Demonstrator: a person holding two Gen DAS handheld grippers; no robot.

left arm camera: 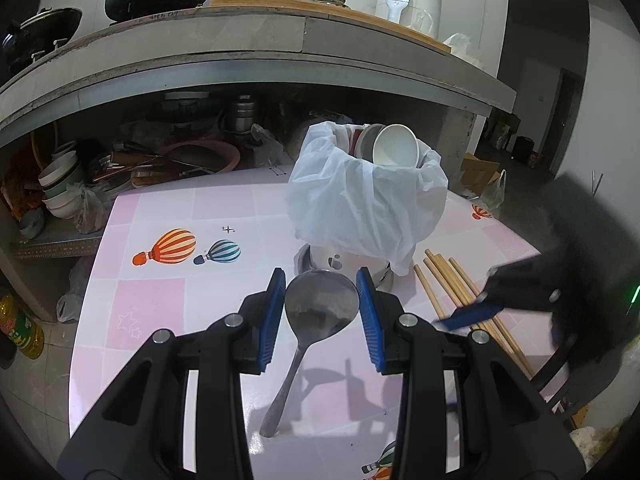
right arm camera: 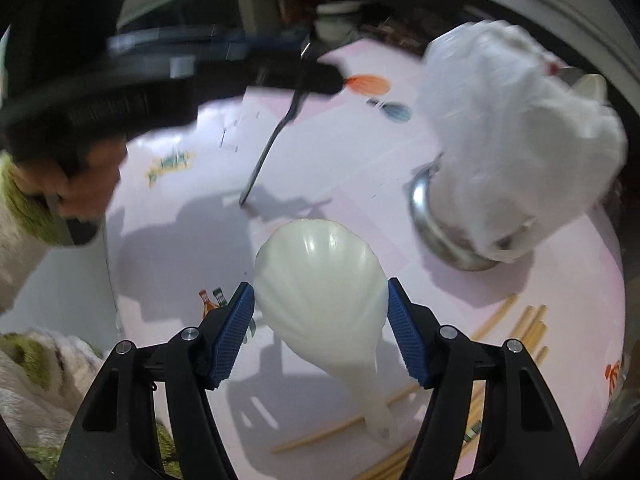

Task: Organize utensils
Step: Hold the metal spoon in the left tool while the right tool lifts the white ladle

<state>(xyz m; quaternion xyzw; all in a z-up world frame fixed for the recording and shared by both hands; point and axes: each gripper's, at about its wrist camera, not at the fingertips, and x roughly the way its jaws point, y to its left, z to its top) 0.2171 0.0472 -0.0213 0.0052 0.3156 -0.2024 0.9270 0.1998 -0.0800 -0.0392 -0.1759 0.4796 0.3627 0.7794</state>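
Both grippers hold a utensil, and nothing that can be made out as a spoon or chopstick has gone into the bag-lined pot [left arm camera: 368, 200] — only bowls [left arm camera: 394, 146] show at its mouth. So the sorting looks barely begun.

The left gripper [left arm camera: 322, 308] is clamped across the bowl of a metal spoon [left arm camera: 320, 304], pads pressing its two edges. The spoon hangs bowl-up, its long axis running down and slightly left in the left view, with the handle tip [left arm camera: 270, 428] at or just above the pink table [left arm camera: 160, 300]; whether it touches I cannot tell.

The right gripper [right arm camera: 320, 320] grips a white ladle [right arm camera: 320, 280] by its ribbed bowl. The right pad sits against the rim; the left looks in contact, though blur hides the edge. The ladle is clear of the table, bowl pointing away from the camera, handle trailing back toward it.

Left to do: both held pieces, plus the chopsticks [left arm camera: 460, 292] lying loose beside the pot — several, roughly parallel.
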